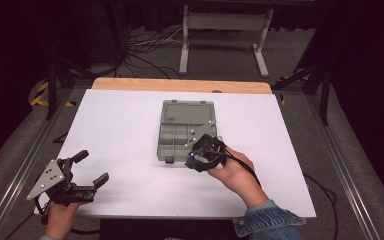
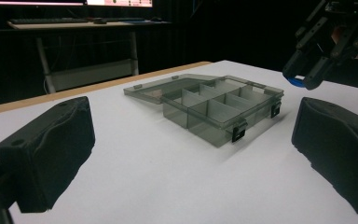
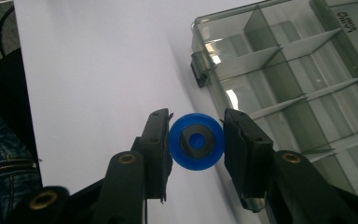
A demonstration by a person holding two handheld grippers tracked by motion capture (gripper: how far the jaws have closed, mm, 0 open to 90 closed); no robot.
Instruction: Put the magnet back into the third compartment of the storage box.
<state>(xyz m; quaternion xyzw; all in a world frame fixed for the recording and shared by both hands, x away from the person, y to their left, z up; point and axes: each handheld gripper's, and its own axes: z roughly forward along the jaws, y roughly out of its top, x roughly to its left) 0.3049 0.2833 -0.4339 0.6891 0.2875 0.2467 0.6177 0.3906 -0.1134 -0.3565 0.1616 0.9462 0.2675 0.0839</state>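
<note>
I have a blue disc (image 3: 196, 147) pinched in the right gripper (image 3: 196, 148), just off the near corner of the open grey box (image 1: 185, 131).

From the right gripper view the disc faces me flat-on, its axis running straight at the camera, with a dark ring and a blue dot at its centre; the pads press its rim from both sides. In the left gripper view the disc (image 2: 296, 82) is a blue sliver at the right gripper's (image 2: 303, 77) tip, above the paper. That view also shows the box dividers and two black latches (image 2: 238, 132). The left gripper (image 1: 91, 167) hangs open, holding nothing, well apart from the box. Raised lettering on the lid (image 3: 349, 21) is too small to read.
</note>
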